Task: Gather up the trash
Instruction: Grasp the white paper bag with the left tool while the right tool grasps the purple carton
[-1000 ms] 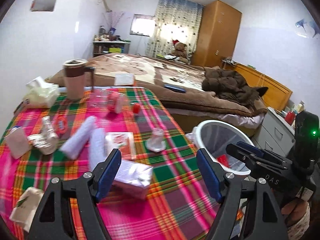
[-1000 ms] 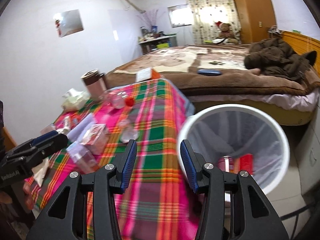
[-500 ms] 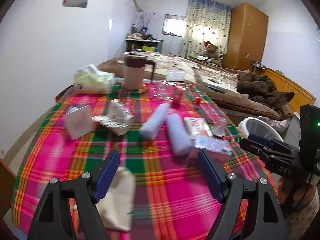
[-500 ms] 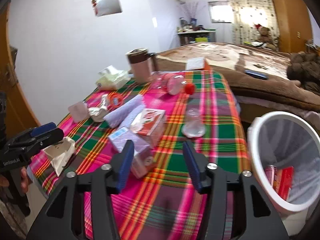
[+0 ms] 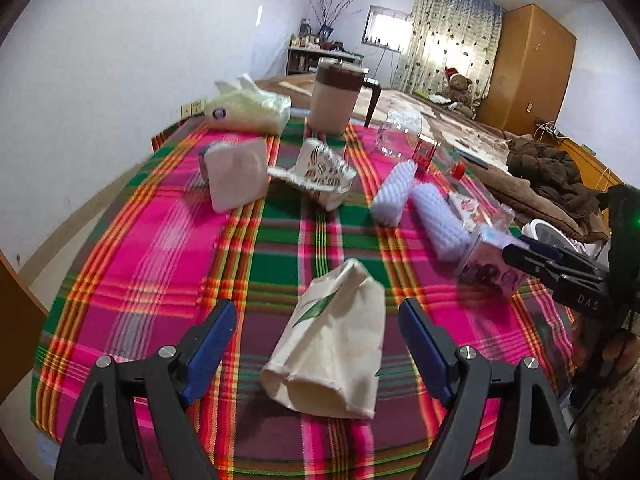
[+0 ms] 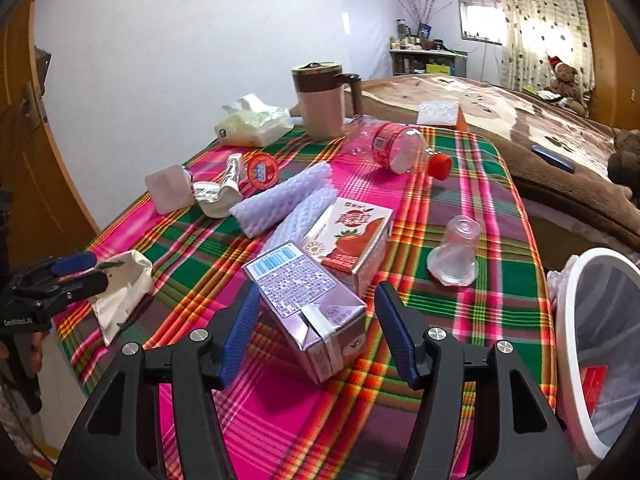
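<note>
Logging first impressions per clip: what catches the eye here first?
The pink-and-green plaid tablecloth strewn with litter. A purple drink carton lies between the open right gripper fingers; a cream paper bag lies before the open left gripper. A white bin stands at the table's right.

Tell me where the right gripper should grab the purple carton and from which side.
Grip the purple carton across its two long side faces, near the end facing the camera. It lies flat on the plaid cloth, that end already between the right gripper's open pads, which have just been opening. Come straight on along its length; the strawberry carton crowds the far end.
</note>
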Demonstrator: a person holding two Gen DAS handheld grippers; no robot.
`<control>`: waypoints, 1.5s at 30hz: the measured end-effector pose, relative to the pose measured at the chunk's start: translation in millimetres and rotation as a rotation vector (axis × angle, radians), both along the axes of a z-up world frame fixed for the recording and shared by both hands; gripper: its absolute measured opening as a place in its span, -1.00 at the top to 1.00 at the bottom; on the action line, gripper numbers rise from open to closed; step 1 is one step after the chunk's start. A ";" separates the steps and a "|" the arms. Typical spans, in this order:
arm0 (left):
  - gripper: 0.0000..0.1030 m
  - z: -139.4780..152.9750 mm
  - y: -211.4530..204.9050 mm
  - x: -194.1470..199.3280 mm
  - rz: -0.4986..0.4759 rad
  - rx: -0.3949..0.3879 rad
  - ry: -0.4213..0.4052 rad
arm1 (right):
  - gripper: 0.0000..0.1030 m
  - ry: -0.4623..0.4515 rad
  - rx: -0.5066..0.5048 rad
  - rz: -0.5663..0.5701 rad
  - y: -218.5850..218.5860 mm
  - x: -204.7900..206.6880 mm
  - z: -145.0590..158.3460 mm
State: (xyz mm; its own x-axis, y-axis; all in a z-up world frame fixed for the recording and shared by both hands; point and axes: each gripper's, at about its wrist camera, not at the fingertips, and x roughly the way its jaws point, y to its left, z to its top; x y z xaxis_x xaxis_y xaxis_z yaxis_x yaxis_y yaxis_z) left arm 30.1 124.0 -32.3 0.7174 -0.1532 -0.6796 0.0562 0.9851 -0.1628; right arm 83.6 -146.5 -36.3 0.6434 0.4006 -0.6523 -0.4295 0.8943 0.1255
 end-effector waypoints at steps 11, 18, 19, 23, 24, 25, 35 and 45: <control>-0.49 -21.0 5.4 2.7 -0.011 -0.025 0.051 | -0.19 0.033 -0.030 0.034 12.8 -0.8 -6.7; 0.06 -22.2 -0.8 2.3 -0.038 -0.055 0.053 | -0.19 0.033 -0.027 0.013 12.8 -4.5 -9.0; 0.10 -21.7 -2.1 2.6 -0.042 -0.055 0.051 | -0.17 0.032 -0.023 0.009 12.4 -5.1 -8.9; 0.37 -20.0 -8.0 1.9 -0.041 -0.063 0.036 | 0.10 0.031 -0.022 -0.002 12.6 -6.9 -10.1; 0.40 -19.3 -9.3 1.7 -0.039 -0.063 0.031 | 0.10 0.031 -0.021 -0.004 12.5 -7.6 -10.6; 0.41 -18.1 -11.6 2.2 -0.035 -0.058 0.026 | 0.11 0.029 -0.020 -0.008 12.3 -8.2 -10.8; 0.51 -9.5 -25.5 -1.2 -0.037 -0.052 -0.015 | 0.19 0.010 0.014 -0.034 7.0 -15.5 -10.8; 0.53 5.8 -38.6 -4.6 -0.046 -0.043 -0.060 | 0.19 -0.016 0.041 -0.048 -0.2 -20.7 -5.4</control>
State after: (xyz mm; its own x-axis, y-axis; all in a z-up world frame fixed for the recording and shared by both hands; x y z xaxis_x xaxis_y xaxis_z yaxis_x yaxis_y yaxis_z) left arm 25.4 85.4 -26.6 0.7482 -0.2156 -0.6274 0.1127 0.9733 -0.2001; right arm 62.9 -146.7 -41.7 0.6725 0.3953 -0.6257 -0.3884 0.9081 0.1563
